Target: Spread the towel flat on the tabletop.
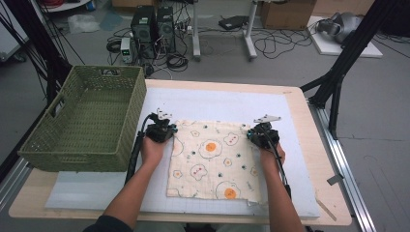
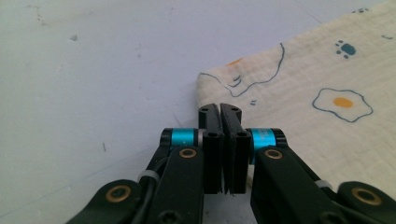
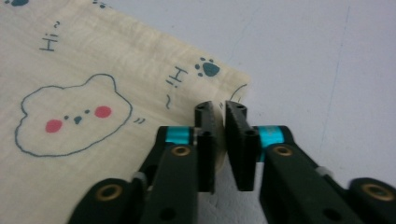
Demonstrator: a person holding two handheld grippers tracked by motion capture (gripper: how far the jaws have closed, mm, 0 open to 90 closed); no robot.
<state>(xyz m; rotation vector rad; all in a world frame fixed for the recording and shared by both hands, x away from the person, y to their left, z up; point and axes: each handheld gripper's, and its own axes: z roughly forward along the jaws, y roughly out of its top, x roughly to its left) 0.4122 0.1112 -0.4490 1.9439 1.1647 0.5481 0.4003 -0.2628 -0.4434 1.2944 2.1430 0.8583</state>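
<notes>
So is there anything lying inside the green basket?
No: in the high view the green basket at the table's left shows just its bare woven floor, while the cloth lies on the mat.

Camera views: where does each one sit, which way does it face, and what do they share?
High view: above the table's near side, looking forward and down; forearms, left gripper, right gripper, basket.
Left gripper view: along its black jaws, pressed together at the cloth edge.
Right gripper view: along its jaws, a small gap left.
Shared: cloth and table.
</notes>
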